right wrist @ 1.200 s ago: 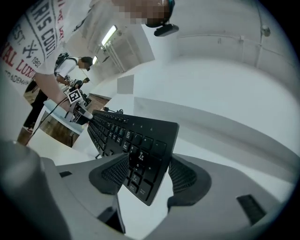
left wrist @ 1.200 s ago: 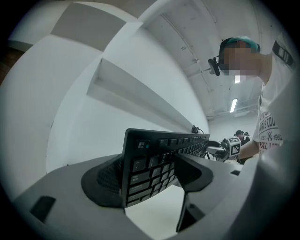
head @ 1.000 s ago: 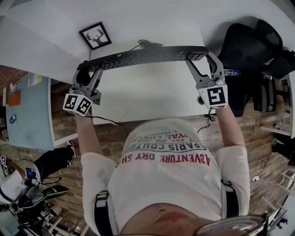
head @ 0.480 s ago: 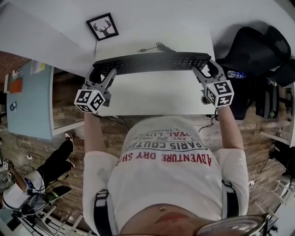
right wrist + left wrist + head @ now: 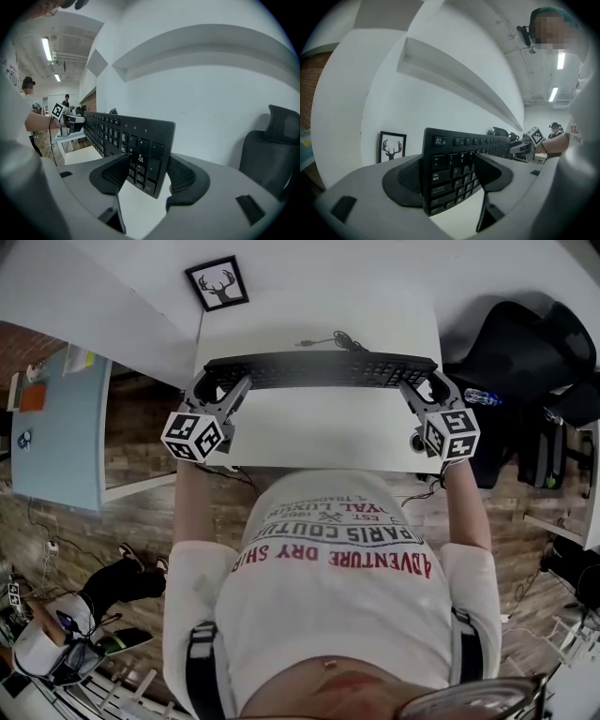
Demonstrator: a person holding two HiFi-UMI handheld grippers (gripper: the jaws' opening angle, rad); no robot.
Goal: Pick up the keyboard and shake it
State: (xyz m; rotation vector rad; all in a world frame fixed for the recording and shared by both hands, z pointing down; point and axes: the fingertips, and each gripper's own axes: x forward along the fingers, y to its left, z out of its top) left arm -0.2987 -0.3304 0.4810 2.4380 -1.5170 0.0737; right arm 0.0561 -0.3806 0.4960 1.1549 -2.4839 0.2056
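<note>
A long black keyboard hangs in the air above the white desk, held level by both ends. My left gripper is shut on its left end, the pads clamping the black keyboard from front and back. My right gripper is shut on the right end, where the keyboard stands on edge between the ribbed pads. The keyboard's cable trails onto the desk behind it.
A framed deer picture lies at the desk's far left corner. A black office chair stands to the right of the desk, a pale blue table to the left. A white wall and shelf rise behind the desk.
The keyboard and both grippers have shifted right and slightly nearer in the head view, and the keyboard now sits more level. Both grips stay closed on it.
</note>
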